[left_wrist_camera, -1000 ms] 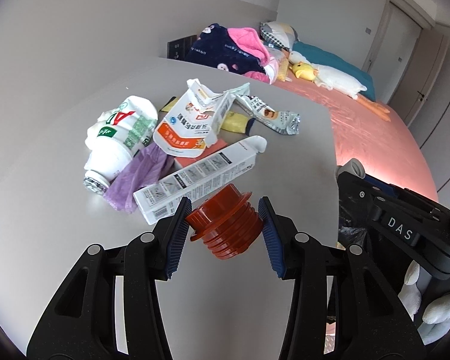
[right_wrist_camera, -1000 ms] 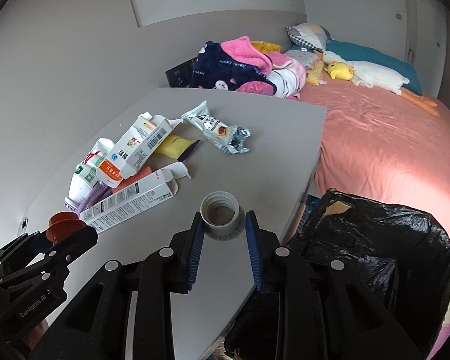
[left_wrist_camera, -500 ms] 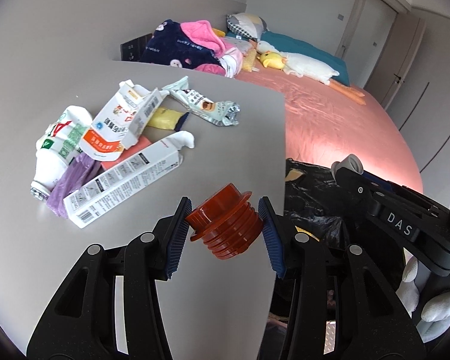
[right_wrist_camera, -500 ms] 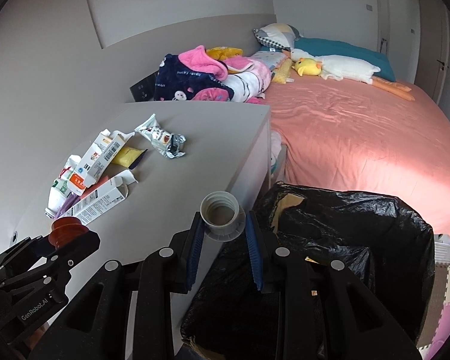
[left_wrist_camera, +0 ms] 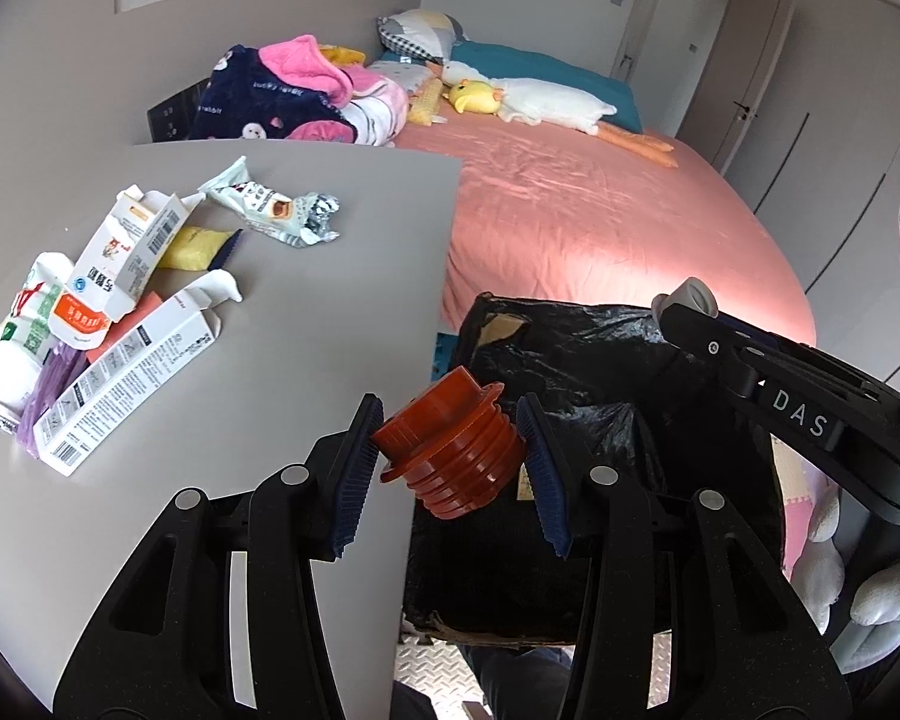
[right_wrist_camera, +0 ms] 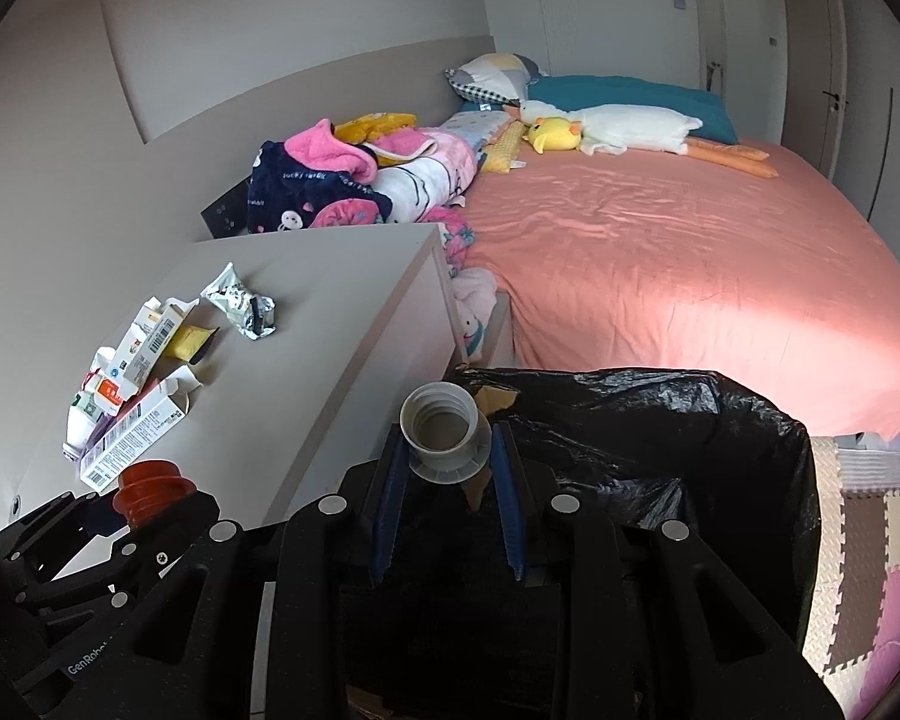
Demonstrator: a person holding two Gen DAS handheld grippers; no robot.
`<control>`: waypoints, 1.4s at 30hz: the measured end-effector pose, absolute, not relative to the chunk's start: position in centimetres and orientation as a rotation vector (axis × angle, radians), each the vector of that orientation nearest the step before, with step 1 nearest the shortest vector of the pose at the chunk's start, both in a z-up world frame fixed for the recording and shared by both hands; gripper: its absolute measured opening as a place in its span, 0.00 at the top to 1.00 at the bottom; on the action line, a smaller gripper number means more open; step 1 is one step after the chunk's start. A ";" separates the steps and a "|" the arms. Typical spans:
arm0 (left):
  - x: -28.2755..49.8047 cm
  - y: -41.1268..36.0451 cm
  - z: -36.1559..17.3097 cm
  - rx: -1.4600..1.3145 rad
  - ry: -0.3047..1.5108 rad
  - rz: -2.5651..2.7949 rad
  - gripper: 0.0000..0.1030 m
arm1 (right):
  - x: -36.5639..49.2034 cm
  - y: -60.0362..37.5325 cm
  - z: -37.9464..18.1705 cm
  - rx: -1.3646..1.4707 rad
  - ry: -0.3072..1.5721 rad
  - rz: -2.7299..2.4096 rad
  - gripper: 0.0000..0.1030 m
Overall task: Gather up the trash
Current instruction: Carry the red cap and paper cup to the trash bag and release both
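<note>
The left tongs (left_wrist_camera: 450,450) clamp a red ribbed cap (left_wrist_camera: 450,450) and the right tongs (right_wrist_camera: 447,456) pinch a small grey cap (right_wrist_camera: 441,429), both poised over the black trash bag (right_wrist_camera: 660,438) beside the surface (left_wrist_camera: 342,276), apparently ready to drop. Further cartons (left_wrist_camera: 126,252) and wrappers (left_wrist_camera: 270,210) await collection there.

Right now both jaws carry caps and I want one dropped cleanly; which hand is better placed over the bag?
Right. Its grey ribbed plastic cap hangs over the black bin bag; the left's red-brown threaded cap sits at the table edge.
</note>
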State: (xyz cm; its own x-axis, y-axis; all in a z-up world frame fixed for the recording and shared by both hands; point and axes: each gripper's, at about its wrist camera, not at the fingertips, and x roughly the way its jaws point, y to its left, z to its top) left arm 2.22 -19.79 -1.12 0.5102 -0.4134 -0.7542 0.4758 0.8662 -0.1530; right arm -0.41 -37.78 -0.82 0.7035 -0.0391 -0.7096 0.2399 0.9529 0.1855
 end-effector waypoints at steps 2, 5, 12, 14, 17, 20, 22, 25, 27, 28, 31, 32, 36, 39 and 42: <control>2.0 -20.6 -1.0 0.082 0.887 -0.554 0.55 | -0.8 -38.4 -0.8 0.278 0.775 -0.170 0.71; 1.7 -21.6 -0.7 0.093 0.882 -0.578 0.55 | -1.5 -39.5 -0.7 0.283 0.771 -0.195 0.71; 0.9 -24.2 -0.5 0.123 0.880 -0.637 0.55 | -3.1 -41.9 -0.5 0.298 0.760 -0.244 0.71; 0.8 -24.8 -0.6 0.131 0.883 -0.654 0.55 | -3.5 -42.5 -0.5 0.304 0.759 -0.256 0.71; 0.5 -25.7 -0.8 0.143 0.889 -0.677 0.55 | -4.1 -43.3 -0.6 0.313 0.759 -0.273 0.71; 0.2 -26.6 -1.2 0.156 0.901 -0.702 0.55 | -4.4 -43.9 -0.8 0.319 0.767 -0.288 0.71; 0.2 -27.1 -1.6 0.164 0.912 -0.715 0.55 | -4.6 -44.3 -1.0 0.321 0.772 -0.296 0.71; 0.0 -27.8 -2.1 0.179 0.925 -0.731 0.55 | -4.7 -44.7 -1.2 0.325 0.777 -0.307 0.71; -0.1 -28.2 -2.3 0.190 0.931 -0.740 0.55 | -4.9 -44.9 -1.3 0.327 0.778 -0.313 0.71; -0.1 -28.4 -2.4 0.195 0.933 -0.744 0.55 | -4.9 -45.0 -1.3 0.329 0.778 -0.316 0.71; -0.1 -28.8 -2.6 0.204 0.941 -0.754 0.55 | -5.0 -45.4 -1.3 0.336 0.775 -0.323 0.71; -0.1 -28.9 -2.5 0.205 0.940 -0.758 0.55 | -5.1 -45.5 -1.2 0.336 0.773 -0.328 0.71; 0.1 -29.3 -2.0 0.209 0.930 -0.780 0.48 | -5.4 -46.2 -0.6 0.342 0.752 -0.349 0.71; -0.3 -29.7 -1.5 0.262 0.877 -0.737 0.06 | -5.7 -47.2 -0.2 0.388 0.729 -0.366 0.43; -1.0 -29.8 -1.3 0.314 0.827 -0.723 0.06 | -6.1 -47.7 0.0 0.389 0.708 -0.399 0.31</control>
